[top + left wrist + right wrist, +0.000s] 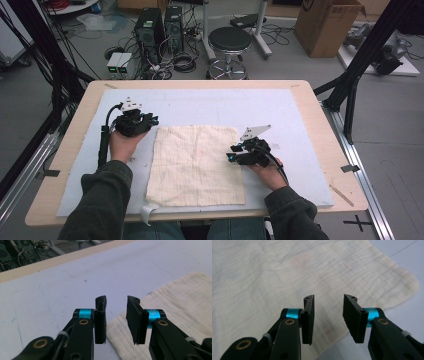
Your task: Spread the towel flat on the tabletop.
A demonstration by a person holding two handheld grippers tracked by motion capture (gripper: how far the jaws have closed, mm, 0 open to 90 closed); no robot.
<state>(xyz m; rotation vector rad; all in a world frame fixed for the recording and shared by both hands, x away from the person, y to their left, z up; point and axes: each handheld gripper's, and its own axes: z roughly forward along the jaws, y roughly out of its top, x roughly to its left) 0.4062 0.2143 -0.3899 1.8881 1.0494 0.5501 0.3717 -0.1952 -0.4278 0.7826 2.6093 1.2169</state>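
- Cream waffle-weave cloth [196, 166] lies flat in the middle of the pale blue mat [300, 120] in the high view, pretty much square, with its near left corner flopped over the mat's front edge.
- Same view: left gripper [150, 120] sits just off the cloth's far left corner, above the mat, while the right gripper [231, 152] hangs at the cloth's right edge about halfway down – both held in a person's hands, dark sleeves coming in from the bottom.
- Wooden table [320, 107] frames the mat; a black stool [229, 40] stands on the floor beyond it.
- Left gripper view: left gripper [116, 305] jaws stand partly apart with nothing between them, bare mat [62, 285] ahead, and the cloth [175, 305] corner just below and to the right.
- Right gripper view: right gripper [328, 303] jaws are also partly apart and empty – they hover over the cloth [287, 272] near its edge, with a strip of mat [407, 262] to the right.
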